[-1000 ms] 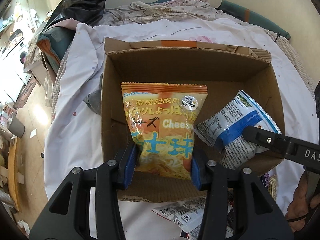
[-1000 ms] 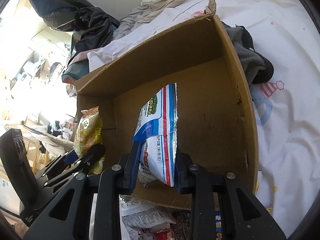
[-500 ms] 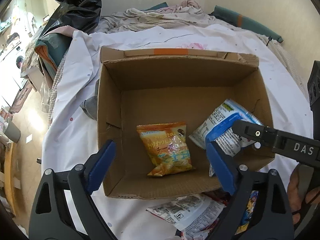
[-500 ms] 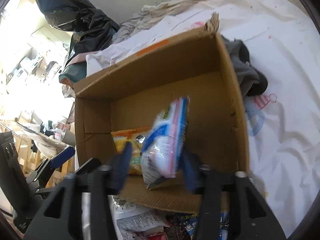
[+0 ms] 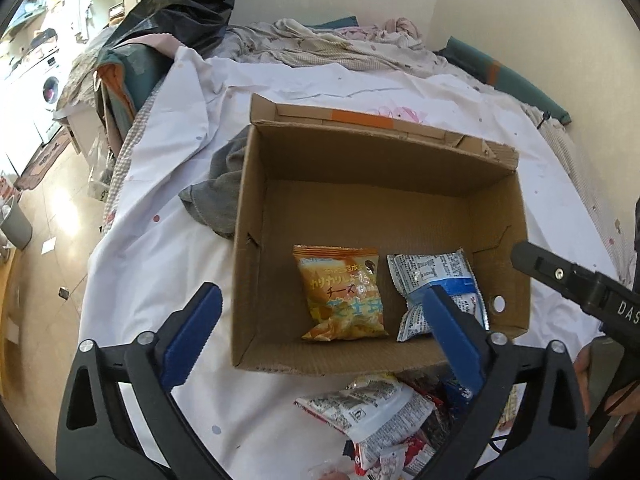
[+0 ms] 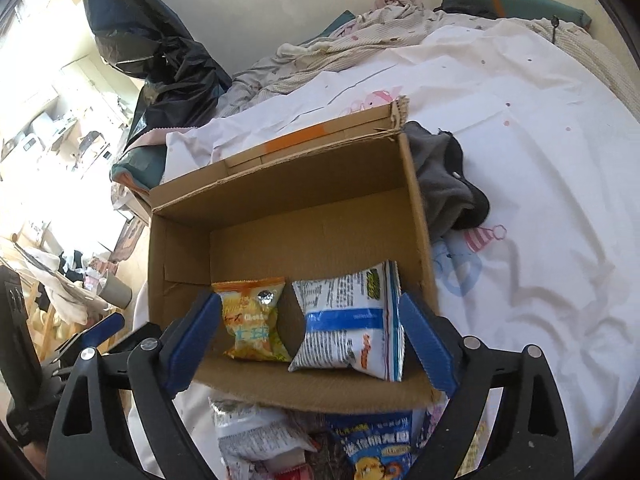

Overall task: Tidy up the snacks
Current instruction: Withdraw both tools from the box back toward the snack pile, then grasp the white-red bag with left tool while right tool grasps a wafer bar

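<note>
An open cardboard box (image 5: 248,248) (image 6: 416,216) sits on a white bedsheet. Two snack bags lie side by side on its floor near the front wall: an orange cheese bag (image 5: 344,292) (image 6: 252,320) on the left, a white and blue bag (image 5: 436,280) (image 6: 352,320) on the right. My left gripper (image 5: 320,332) hangs above the box's near edge, its jaws opening wide with nothing pressed between them. My right gripper (image 6: 308,340) is likewise above the near wall, jaws opening, clear of both bags. More snack packets (image 5: 368,408) (image 6: 360,440) lie loose on the sheet in front of the box.
A grey garment (image 5: 216,200) (image 6: 440,184) lies against the box's sides. Crumpled bedding (image 5: 340,44) and a black plastic bag (image 5: 188,4) sit behind. The bed's left edge drops to a floor with a small bin (image 5: 16,224). The right gripper's arm (image 5: 580,284) shows at the left view's right.
Both grippers let go of their bags, which dropped flat onto the box floor. Both sets of jaws spread wide, and both grippers rose and drew back from the box.
</note>
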Motion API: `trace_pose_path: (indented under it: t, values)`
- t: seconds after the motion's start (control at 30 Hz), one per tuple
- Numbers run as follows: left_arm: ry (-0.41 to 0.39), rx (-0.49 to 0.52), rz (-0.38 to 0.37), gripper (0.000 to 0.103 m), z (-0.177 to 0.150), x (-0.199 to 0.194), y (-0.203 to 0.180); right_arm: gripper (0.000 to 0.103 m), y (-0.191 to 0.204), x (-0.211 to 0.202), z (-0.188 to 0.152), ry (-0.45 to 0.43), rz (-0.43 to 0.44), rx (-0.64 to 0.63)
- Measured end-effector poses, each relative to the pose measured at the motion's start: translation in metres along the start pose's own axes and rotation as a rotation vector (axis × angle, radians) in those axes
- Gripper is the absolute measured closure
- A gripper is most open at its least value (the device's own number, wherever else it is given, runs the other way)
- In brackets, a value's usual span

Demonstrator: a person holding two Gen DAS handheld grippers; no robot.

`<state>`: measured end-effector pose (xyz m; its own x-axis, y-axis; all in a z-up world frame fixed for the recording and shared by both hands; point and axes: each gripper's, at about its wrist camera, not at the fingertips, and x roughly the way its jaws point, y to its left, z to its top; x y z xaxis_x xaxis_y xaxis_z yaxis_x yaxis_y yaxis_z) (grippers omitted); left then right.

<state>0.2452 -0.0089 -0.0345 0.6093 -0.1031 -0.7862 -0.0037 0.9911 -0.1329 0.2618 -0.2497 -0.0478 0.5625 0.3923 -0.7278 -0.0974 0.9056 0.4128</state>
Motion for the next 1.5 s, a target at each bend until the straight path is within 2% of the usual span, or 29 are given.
trace_pose_path:
  t: [0.27, 0.53, 0.67, 0.83, 0.9, 0.97, 1.13, 1.23, 1.33, 1.4, 1.43, 1.5]
  values:
    - [-0.034, 0.005, 0.029, 0.001, -0.011, -0.028, 0.008, 0.011, -0.002, -0.033, -0.02, -0.009, -0.006, -0.001]
    - [0.015, -0.057, 0.015, 0.001, -0.032, -0.038, 0.022, 0.011, -0.017, -0.055, -0.049, 0.024, -0.02, 0.053]
    - [0.053, -0.115, 0.006, 0.001, -0.042, -0.035, 0.026, 0.011, -0.035, -0.061, -0.062, 0.046, -0.019, 0.135]
    - [0.145, -0.17, -0.021, 0.001, -0.061, -0.014, 0.023, 0.011, -0.053, -0.059, -0.071, 0.08, -0.044, 0.192]
    - [0.203, -0.184, -0.038, 0.001, -0.067, 0.002, 0.02, 0.011, -0.058, -0.059, -0.072, 0.09, -0.058, 0.2]
    - [0.293, -0.208, -0.052, 0.001, -0.075, 0.026, 0.012, 0.011, -0.061, -0.058, -0.073, 0.097, -0.071, 0.205]
    - [0.426, -0.2, -0.09, 0.001, -0.084, 0.07, -0.01, 0.011, -0.064, -0.056, -0.073, 0.1, -0.086, 0.213]
    - [0.464, -0.184, -0.106, 0.001, -0.089, 0.085, -0.024, 0.011, -0.063, -0.054, -0.074, 0.107, -0.098, 0.203]
    - [0.438, -0.18, -0.091, 0.002, -0.09, 0.088, -0.028, 0.011, -0.064, -0.051, -0.074, 0.116, -0.094, 0.21]
    - [0.455, -0.183, -0.098, 0.017, -0.092, 0.09, -0.027, 0.011, -0.063, -0.049, -0.073, 0.119, -0.093, 0.209]
    - [0.472, -0.186, -0.109, 0.031, -0.092, 0.092, -0.026, 0.011, -0.063, -0.048, -0.073, 0.119, -0.093, 0.207]
    - [0.477, -0.201, -0.117, 0.041, -0.092, 0.09, -0.021, 0.011, -0.061, -0.046, -0.072, 0.119, -0.091, 0.202]
